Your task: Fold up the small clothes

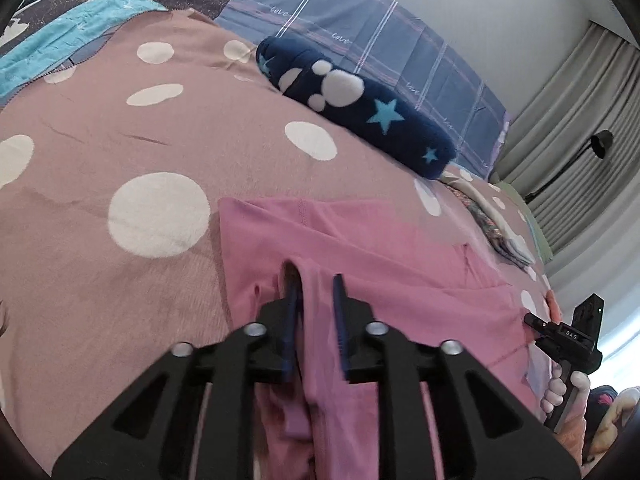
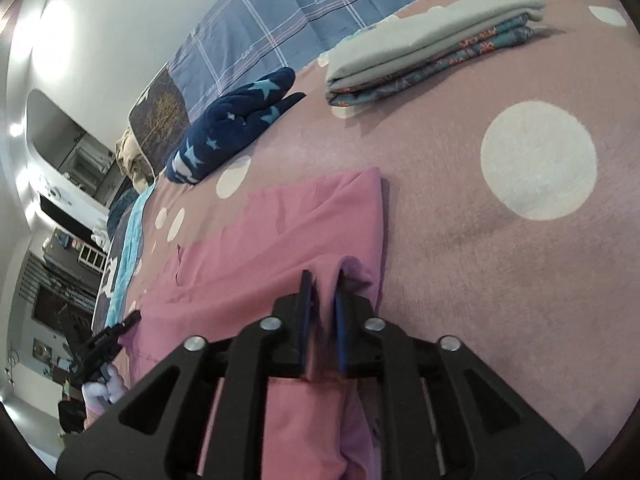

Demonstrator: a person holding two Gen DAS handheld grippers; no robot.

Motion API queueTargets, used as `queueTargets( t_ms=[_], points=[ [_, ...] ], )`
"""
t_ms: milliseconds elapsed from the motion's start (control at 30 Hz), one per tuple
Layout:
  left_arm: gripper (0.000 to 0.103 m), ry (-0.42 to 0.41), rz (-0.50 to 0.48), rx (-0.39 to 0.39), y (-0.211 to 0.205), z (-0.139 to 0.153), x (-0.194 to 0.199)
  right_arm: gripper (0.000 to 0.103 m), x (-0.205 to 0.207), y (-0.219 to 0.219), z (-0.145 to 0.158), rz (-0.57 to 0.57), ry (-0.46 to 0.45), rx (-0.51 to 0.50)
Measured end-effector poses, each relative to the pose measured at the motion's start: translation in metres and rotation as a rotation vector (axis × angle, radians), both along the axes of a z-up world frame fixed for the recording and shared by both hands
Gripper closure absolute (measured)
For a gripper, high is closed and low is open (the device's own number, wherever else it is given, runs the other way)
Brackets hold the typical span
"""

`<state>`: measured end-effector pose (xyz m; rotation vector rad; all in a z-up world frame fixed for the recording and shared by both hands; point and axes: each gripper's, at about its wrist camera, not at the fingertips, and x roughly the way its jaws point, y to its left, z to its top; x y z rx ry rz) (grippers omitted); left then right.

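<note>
A pink garment [image 1: 360, 256] lies on the dusty-pink polka-dot bedspread [image 1: 120, 152]. My left gripper [image 1: 316, 280] is shut on a fold of its near edge, which bunches between the blue pads. My right gripper [image 2: 324, 284] is shut on another fold of the same pink garment [image 2: 288, 236] near its right corner. The right gripper also shows in the left wrist view [image 1: 560, 332] at the garment's far right edge. The left gripper shows in the right wrist view [image 2: 104, 340] at the garment's left edge.
A navy fleece roll with stars [image 1: 360, 104] lies behind the garment. A stack of folded clothes [image 2: 432, 48], grey on floral, sits at the back right. A blue plaid quilt [image 1: 380, 36] borders the wall. Curtains [image 1: 580, 140] hang to the right.
</note>
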<state>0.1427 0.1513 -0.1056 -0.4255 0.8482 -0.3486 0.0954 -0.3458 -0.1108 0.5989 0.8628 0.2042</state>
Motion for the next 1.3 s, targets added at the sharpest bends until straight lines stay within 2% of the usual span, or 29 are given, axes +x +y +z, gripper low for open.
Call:
queueTargets(
  t_ms=[33, 100, 133, 200, 233, 300, 433, 467, 533, 567, 600, 633, 667, 733, 767, 833, 900, 967, 1000, 1033, 1133, 1300],
  points=[
    [0.082, -0.004, -0.012, 0.004, 0.001, 0.002, -0.007, 0.075, -0.004, 0.001, 0.004, 0.008, 0.0, -0.012],
    [0.082, 0.007, -0.032, 0.01, -0.001, 0.001, -0.018, 0.074, -0.013, 0.005, 0.01, 0.036, -0.005, -0.038],
    [0.086, 0.014, -0.041, 0.014, -0.001, 0.0, -0.022, 0.074, -0.016, 0.008, 0.012, 0.049, -0.004, -0.051],
    [0.101, 0.015, -0.042, 0.023, -0.001, 0.0, -0.026, 0.087, -0.021, 0.012, 0.014, 0.072, -0.006, -0.077],
    [0.101, 0.01, -0.036, 0.024, 0.0, 0.002, -0.027, 0.1, -0.021, 0.013, 0.014, 0.075, -0.008, -0.079],
    [0.101, -0.004, -0.015, 0.01, 0.001, 0.01, -0.024, 0.1, -0.021, 0.012, 0.019, 0.063, -0.036, -0.07],
    [0.101, -0.02, 0.003, -0.111, 0.008, 0.033, -0.003, 0.1, -0.006, 0.005, 0.034, 0.05, -0.078, 0.019],
    [0.101, -0.026, 0.03, -0.164, 0.012, 0.041, 0.011, 0.1, 0.003, 0.001, 0.039, 0.037, -0.092, 0.052],
    [0.1, -0.019, 0.086, -0.207, 0.017, 0.046, 0.033, 0.099, 0.028, -0.01, 0.044, -0.008, -0.104, 0.106],
    [0.098, -0.013, 0.127, -0.182, 0.019, 0.045, 0.046, 0.094, 0.041, -0.013, 0.041, -0.022, -0.094, 0.115],
    [0.089, -0.011, 0.182, -0.094, 0.017, 0.044, 0.059, 0.091, 0.054, -0.016, 0.038, -0.045, -0.067, 0.096],
    [0.08, -0.006, 0.216, -0.011, 0.015, 0.042, 0.067, 0.082, 0.065, -0.019, 0.034, -0.072, -0.029, 0.056],
    [0.076, -0.001, 0.204, 0.017, 0.012, 0.04, 0.07, 0.08, 0.072, -0.02, 0.029, -0.094, 0.011, 0.015],
    [0.061, -0.008, 0.138, 0.02, 0.006, 0.036, 0.068, 0.076, 0.072, -0.015, 0.027, -0.043, 0.008, 0.003],
    [0.058, -0.012, 0.12, 0.041, 0.004, 0.035, 0.068, 0.07, 0.07, -0.012, 0.027, -0.024, 0.0, -0.014],
    [0.053, 0.009, 0.089, 0.12, -0.003, 0.024, 0.071, 0.066, 0.067, -0.008, 0.026, 0.006, -0.013, -0.078],
    [0.053, 0.073, 0.047, 0.143, -0.009, 0.009, 0.081, 0.064, 0.074, -0.005, 0.022, 0.022, 0.001, -0.122],
    [0.054, 0.108, 0.02, 0.176, -0.016, -0.004, 0.089, 0.056, 0.085, -0.001, 0.017, 0.04, 0.022, -0.142],
    [0.067, 0.1, 0.014, 0.202, -0.02, -0.007, 0.093, 0.054, 0.093, 0.003, 0.014, 0.051, 0.034, -0.169],
    [0.103, 0.083, 0.009, 0.207, -0.022, -0.007, 0.094, 0.055, 0.097, 0.004, 0.011, 0.052, 0.041, -0.191],
    [0.102, 0.019, 0.02, 0.124, -0.015, 0.007, 0.086, 0.1, 0.105, 0.012, 0.007, 0.064, 0.059, -0.241],
    [0.102, -0.125, 0.014, 0.1, -0.009, 0.049, 0.06, 0.1, 0.075, 0.007, 0.046, 0.023, -0.115, -0.211]
  ],
)
